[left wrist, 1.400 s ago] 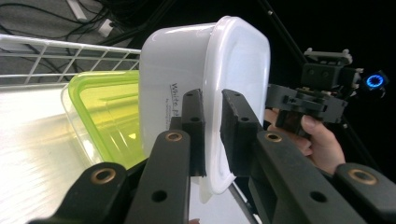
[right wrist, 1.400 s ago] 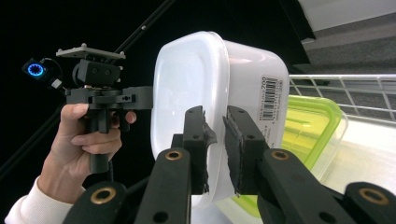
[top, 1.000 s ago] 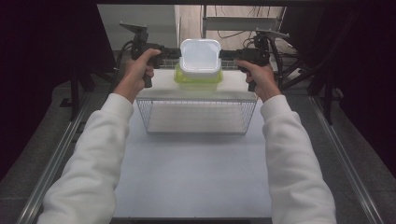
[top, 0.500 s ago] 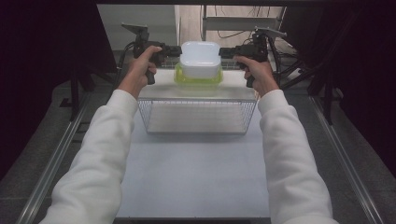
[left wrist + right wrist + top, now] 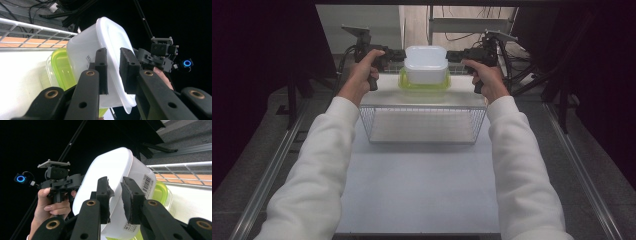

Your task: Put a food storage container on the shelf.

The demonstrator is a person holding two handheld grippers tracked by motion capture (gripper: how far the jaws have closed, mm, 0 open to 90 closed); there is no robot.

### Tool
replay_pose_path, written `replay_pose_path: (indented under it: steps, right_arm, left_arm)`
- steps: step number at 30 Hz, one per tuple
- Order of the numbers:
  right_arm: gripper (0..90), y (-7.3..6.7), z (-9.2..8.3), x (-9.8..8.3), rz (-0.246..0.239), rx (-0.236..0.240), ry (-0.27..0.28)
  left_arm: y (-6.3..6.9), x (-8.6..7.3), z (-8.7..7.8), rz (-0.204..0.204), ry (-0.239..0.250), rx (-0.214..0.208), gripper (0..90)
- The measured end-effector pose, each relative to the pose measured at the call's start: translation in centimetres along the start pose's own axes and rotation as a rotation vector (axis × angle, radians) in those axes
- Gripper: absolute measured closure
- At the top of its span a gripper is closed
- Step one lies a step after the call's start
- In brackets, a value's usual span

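Observation:
A white lidded plastic container (image 5: 426,62) is at the far end of the table, right over a clear container with a green lid (image 5: 424,86). Whether the two touch I cannot tell. My left gripper (image 5: 399,55) is shut on the white container's left rim, which sits between its pads in the left gripper view (image 5: 113,53). My right gripper (image 5: 452,56) is shut on the opposite rim (image 5: 115,183). The white container (image 5: 85,50) hides part of the green lid (image 5: 62,70). Each gripper view shows the other gripper beyond the container (image 5: 160,53) (image 5: 58,181).
A wire basket (image 5: 422,106) stands on the white tabletop just in front of the containers, its open top facing up. Metal rails run along both table sides. Black stands and cables crowd the dark area behind the table's far edge.
The white container looks a little less tilted toward me than a second ago. Both hands have stayed almost where they were.

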State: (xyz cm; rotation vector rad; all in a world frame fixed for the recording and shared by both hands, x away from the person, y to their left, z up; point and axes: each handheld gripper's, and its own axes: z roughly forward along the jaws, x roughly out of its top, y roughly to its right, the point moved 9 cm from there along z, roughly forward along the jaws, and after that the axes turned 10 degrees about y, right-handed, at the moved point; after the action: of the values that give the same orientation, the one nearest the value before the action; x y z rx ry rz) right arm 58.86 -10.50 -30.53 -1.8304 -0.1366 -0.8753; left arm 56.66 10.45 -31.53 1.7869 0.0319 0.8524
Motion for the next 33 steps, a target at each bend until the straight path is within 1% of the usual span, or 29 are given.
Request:
replay_pose_path:
  steps: [4,8,9,10,11,12,13,14,15,16,17,19,20,21,22,23,24,25,26,29,30,31,33]
  right_arm:
    - [75.1,-0.1,0.1,0.0,-0.007,-0.007,0.001]
    - [73.8,0.0,0.0,0.0,-0.019,-0.006,0.002]
    - [73.1,-0.1,0.0,-0.1,-0.025,-0.008,0.002]
    - [73.1,-0.1,0.0,-0.1,-0.025,-0.008,0.002]
    - [72.8,-0.1,-0.1,-0.1,-0.025,-0.008,-0.002]
    - [70.7,-0.1,-0.1,-0.1,-0.035,-0.012,-0.001]
    - [70.7,-0.1,-0.1,-0.1,-0.035,-0.012,-0.001]
    - [61.8,-0.4,-0.3,0.0,-0.045,-0.010,0.009]
    - [57.5,-0.6,-0.4,0.1,-0.057,-0.015,0.020]
    - [57.5,-0.6,-0.4,0.1,-0.057,-0.015,0.020]
    - [54.9,-0.7,-0.6,0.2,-0.073,-0.023,0.029]
    - [51.3,-1.1,-1.2,0.5,-0.100,-0.030,0.044]
    - [49.0,-1.4,-1.8,0.5,-0.126,-0.035,0.047]
    - [49.0,-1.4,-1.8,0.5,-0.126,-0.035,0.047]
    - [48.1,-1.6,-2.0,0.4,-0.143,-0.040,0.046]
    - [47.0,-1.8,-2.4,0.3,-0.166,-0.050,0.043]
    - [46.3,-2.0,-2.6,0.2,-0.183,-0.054,0.042]
    - [44.3,-2.6,-3.4,-0.2,-0.226,-0.052,0.043]
    - [44.3,-2.6,-3.4,-0.2,-0.226,-0.052,0.043]
    - [41.2,-3.2,-4.3,-1.1,-0.266,-0.051,0.033]
    - [40.3,-3.4,-5.0,-1.8,-0.295,-0.051,0.030]
    - [40.3,-3.4,-5.0,-1.8,-0.295,-0.051,0.030]
    - [39.2,-3.5,-5.7,-2.5,-0.330,-0.065,0.027]
  left_arm:
    - [0.1,-0.1,-0.1,0.011,0.001,0.006,77.2]
    - [0.1,-0.1,-0.1,0.019,0.004,0.003,77.7]
    - [0.2,-0.2,-0.1,0.027,0.004,0.006,77.5]
    - [0.2,-0.2,-0.1,0.027,0.004,0.006,76.8]
    - [0.2,-0.2,-0.1,0.035,0.005,0.007,74.4]
    - [0.3,-0.2,-0.1,0.043,0.011,0.009,71.5]
    - [0.3,-0.2,-0.2,0.057,0.021,0.016,71.5]
    - [0.5,-0.1,-0.3,0.069,0.034,0.017,65.0]
    - [0.6,0.0,-0.4,0.081,0.045,0.015,61.2]
    - [0.8,0.1,-0.6,0.090,0.053,0.014,61.2]
    - [1.0,0.2,-0.8,0.108,0.063,0.014,58.2]
    - [1.3,0.2,-1.3,0.150,0.065,0.023,53.5]
    - [1.4,0.1,-1.5,0.166,0.062,0.024,49.5]
    - [1.5,-0.1,-1.8,0.186,0.058,0.031,49.5]
    - [1.5,-0.4,-2.2,0.221,0.051,0.056,46.4]
    - [1.6,-0.6,-2.5,0.242,0.051,0.066,46.4]
    - [1.8,-0.9,-3.0,0.252,0.053,0.059,45.3]
    - [2.0,-1.2,-3.4,0.255,0.056,0.047,41.9]
    - [2.1,-1.4,-3.8,0.263,0.058,0.042,41.9]
    - [2.6,-2.5,-5.3,0.303,0.067,0.039,38.0]
    - [2.7,-3.1,-5.9,0.327,0.064,0.039,36.4]
    - [2.7,-3.5,-6.2,0.336,0.062,0.040,36.4]
    - [2.8,-4.7,-7.1,0.351,0.045,0.044,35.1]
